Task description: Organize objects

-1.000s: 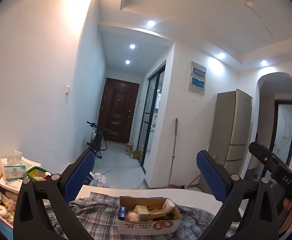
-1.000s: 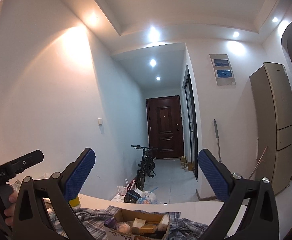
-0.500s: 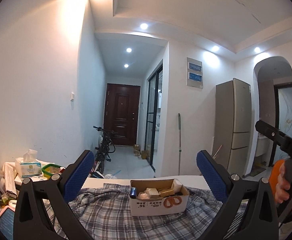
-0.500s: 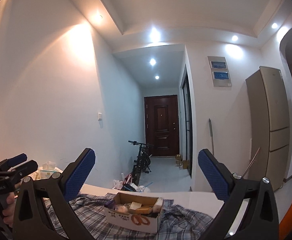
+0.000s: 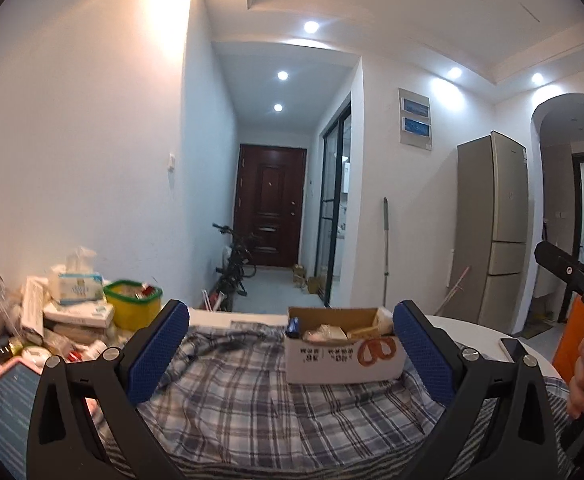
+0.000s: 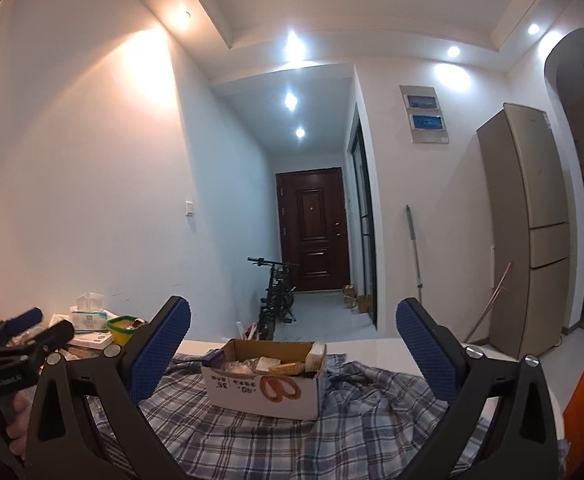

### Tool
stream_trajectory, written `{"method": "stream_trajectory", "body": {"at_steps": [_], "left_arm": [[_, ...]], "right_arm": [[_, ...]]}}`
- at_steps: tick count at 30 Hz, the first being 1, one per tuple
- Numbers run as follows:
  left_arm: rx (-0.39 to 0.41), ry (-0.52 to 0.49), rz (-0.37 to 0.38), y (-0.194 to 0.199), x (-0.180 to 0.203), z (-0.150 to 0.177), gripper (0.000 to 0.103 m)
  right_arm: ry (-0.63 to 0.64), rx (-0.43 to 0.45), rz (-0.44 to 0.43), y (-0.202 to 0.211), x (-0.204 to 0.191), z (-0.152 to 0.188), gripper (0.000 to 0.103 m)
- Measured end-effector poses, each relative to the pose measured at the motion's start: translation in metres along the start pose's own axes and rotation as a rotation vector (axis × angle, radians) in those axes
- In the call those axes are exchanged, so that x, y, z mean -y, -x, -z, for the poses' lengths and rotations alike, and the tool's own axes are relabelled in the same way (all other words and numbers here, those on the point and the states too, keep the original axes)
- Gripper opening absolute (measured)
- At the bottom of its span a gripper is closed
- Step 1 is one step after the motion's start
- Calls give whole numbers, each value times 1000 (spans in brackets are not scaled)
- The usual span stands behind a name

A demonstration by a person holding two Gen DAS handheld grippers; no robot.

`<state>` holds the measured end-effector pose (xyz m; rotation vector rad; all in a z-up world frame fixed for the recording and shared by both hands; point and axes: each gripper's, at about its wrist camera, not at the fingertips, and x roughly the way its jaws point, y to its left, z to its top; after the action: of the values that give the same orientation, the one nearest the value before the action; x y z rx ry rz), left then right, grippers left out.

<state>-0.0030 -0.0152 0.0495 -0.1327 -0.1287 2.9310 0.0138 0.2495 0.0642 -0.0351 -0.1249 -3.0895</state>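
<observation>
Cardboard box (image 5: 342, 354) contents blur together between both wide-spread, empty tongs (image 5: 292, 354).

Plaid shirt (image 5: 252, 392) in blue, grey and white checks. Cardboard box (image 5: 342, 354): brown inside, white front with orange scissors print (image 5: 376, 351). Left gripper (image 5: 292, 354) and right gripper (image 6: 294, 354) black with blue textured pads (image 5: 158, 354). Yellow tub (image 5: 132, 306) with green rim. Dark red-brown door (image 5: 270, 210). Beige fridge (image 5: 492, 232). Tissue pack (image 5: 76, 284) white, possibly light blue print.
</observation>
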Motion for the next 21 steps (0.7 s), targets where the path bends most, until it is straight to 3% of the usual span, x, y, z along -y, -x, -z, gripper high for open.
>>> {"method": "stream_trajectory", "body": {"at_steps": [3, 8, 13, 18, 21], "left_arm": [[-2, 10, 20, -3, -1, 13, 103], [7, -51, -16, -12, 6, 31, 103], [-1, -81, -65, -18, 11, 52, 103], [12, -73, -72, -15, 9, 55, 103], [-18, -73, -75, -21, 8, 57, 103]], "right_arm": [[5, -13, -31, -2, -3, 13, 103], [70, -15, -12, -7, -12, 37, 103], [48, 17, -5, -11, -6, 58, 103], [64, -45, 62, -22, -4, 79, 103], [36, -4, 18, -12, 2, 76, 103]]}}
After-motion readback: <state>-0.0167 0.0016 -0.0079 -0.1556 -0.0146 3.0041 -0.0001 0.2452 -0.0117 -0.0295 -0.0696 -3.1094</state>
